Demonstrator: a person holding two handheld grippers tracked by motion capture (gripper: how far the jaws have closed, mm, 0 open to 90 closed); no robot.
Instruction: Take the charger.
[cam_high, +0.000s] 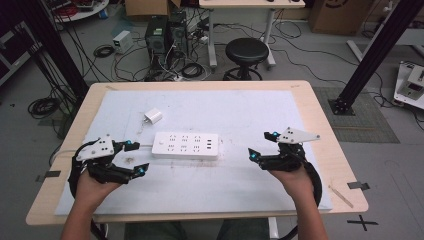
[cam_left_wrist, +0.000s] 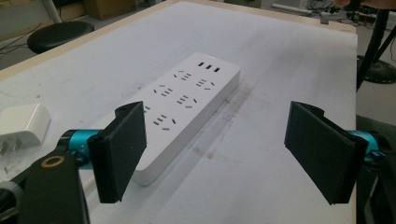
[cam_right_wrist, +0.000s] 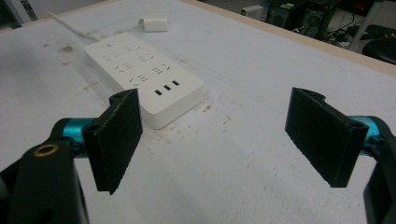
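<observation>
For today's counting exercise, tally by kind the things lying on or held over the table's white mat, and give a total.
Power strip: 1
Plug-in charger: 1
Hand-held tools: 2, the left tool and the right tool, both with jaws wide open and nothing between them
Total: 4

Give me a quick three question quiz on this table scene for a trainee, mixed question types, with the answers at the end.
1. True or false: the left gripper is shut on the power strip.
2. Which lies farther from the person, the white charger or the power strip?
3. Multiple choice: the right gripper is A) open, holding nothing; B) shut on the charger; C) resting on the power strip.

Key: 1. False, its jaws stand open beside the strip. 2. The white charger. 3. A.
</observation>
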